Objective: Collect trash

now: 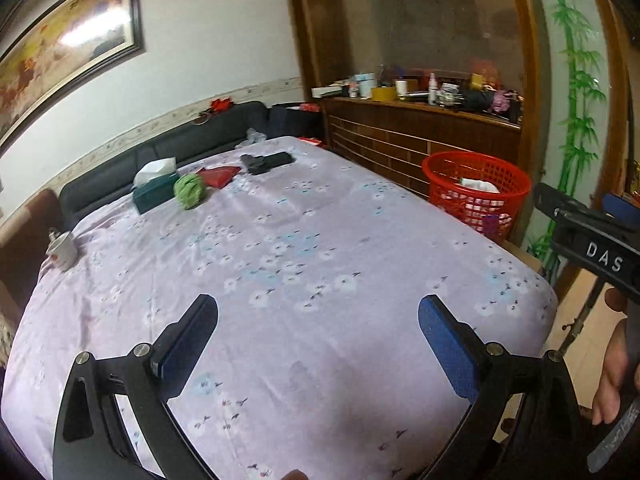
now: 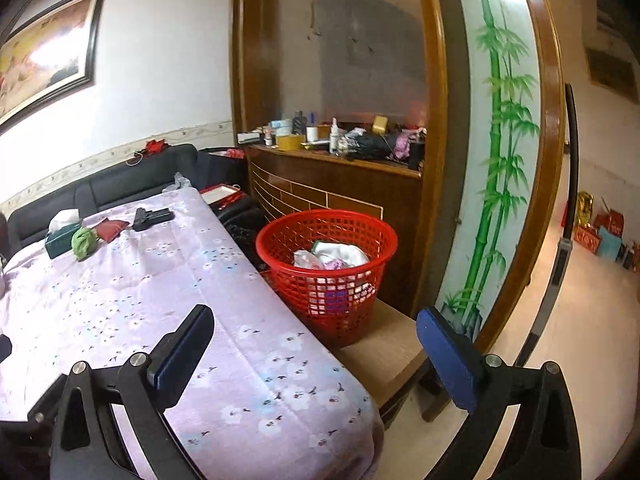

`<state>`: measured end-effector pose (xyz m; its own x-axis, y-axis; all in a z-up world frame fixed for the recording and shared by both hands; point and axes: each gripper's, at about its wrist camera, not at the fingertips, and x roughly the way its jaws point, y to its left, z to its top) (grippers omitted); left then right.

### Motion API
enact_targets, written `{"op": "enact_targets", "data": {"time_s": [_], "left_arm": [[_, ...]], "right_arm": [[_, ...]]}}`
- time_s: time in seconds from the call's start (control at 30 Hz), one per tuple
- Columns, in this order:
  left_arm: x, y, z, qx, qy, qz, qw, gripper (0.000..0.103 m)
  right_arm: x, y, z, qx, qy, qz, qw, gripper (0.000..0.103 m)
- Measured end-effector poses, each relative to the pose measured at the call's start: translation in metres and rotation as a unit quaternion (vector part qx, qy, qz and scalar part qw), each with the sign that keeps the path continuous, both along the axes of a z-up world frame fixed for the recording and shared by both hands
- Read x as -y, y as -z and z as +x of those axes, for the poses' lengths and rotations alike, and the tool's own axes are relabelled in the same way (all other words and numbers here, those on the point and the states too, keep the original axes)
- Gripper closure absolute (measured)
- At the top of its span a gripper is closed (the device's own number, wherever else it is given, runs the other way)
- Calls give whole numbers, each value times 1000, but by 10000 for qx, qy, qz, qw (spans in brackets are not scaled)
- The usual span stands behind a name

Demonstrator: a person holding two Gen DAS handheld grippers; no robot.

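left gripper [image 1: 318, 320] wide, empty | right gripper [image 2: 315, 330] wide, empty | red basket [image 2: 326, 236] holds trash

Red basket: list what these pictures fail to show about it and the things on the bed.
- Red basket: lower contents hidden by the mesh wall and white wrappers on top, right wrist view.
- Basket base: cut off by the bed, left wrist view.
- Green lump: too small to identify, both views.
- Cup: inside unseen, left wrist view.
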<state>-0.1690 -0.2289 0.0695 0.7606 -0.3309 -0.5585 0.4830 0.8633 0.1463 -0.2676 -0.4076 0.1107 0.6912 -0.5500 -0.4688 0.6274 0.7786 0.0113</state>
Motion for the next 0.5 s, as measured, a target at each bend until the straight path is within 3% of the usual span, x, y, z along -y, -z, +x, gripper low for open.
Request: {"op": "enact_targets", "data": {"time_s": [0.23, 0.5], "left_arm": [[-6, 7, 0, 39, -203, 121, 9997, 3], [-9, 11, 4, -317, -34, -69, 9995, 3]], "right_arm": [[-11, 0, 8, 11, -137, -32, 9999, 1], [-15, 2, 10, -40, -212, -43, 9998, 1]]}}
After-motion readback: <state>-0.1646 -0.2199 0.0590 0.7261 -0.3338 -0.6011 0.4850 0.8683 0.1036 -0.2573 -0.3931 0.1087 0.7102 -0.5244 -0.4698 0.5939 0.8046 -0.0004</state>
